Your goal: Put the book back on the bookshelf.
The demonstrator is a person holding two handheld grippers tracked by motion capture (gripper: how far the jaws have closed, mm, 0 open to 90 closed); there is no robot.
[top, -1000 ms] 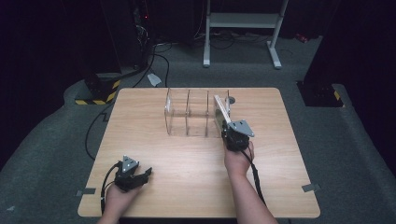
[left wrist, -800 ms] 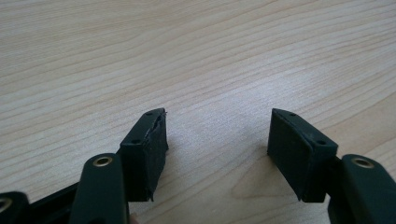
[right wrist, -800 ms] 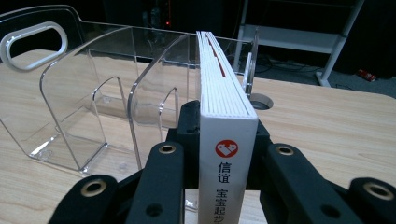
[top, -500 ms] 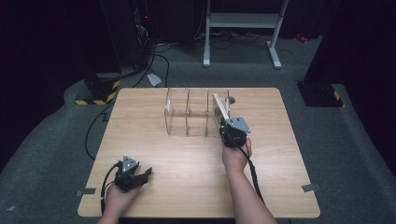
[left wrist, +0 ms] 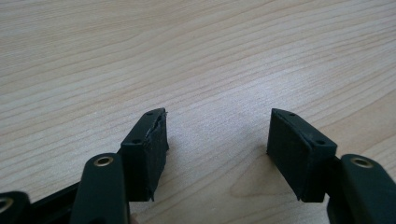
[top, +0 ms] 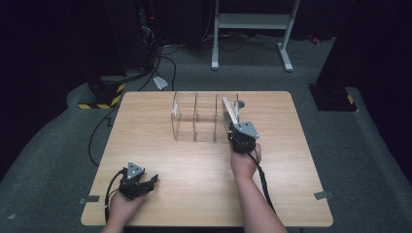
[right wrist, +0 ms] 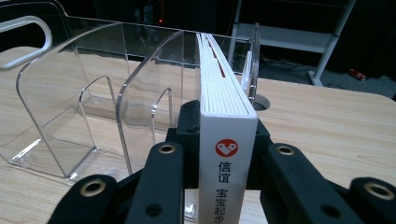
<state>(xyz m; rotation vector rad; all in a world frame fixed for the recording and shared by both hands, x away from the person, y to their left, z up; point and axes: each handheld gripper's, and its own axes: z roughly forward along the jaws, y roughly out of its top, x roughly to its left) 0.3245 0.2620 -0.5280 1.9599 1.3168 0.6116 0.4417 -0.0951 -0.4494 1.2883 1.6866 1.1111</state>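
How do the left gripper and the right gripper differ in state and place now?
The left gripper has open, empty jaws; the right gripper is shut on a white book. The left rests near the table edge; the right is at the clear acrylic rack. Both have black jaws.

White book [right wrist: 228, 140], red logo [right wrist: 226, 148]

Your right claw [right wrist: 228, 154] squeezes a white book [right wrist: 227, 140] by its spine, with a red mark and dark letters on it. The book stands upright, its far end in the last slot of the clear rack [right wrist: 70, 98] on the wooden worktop [right wrist: 327, 121].
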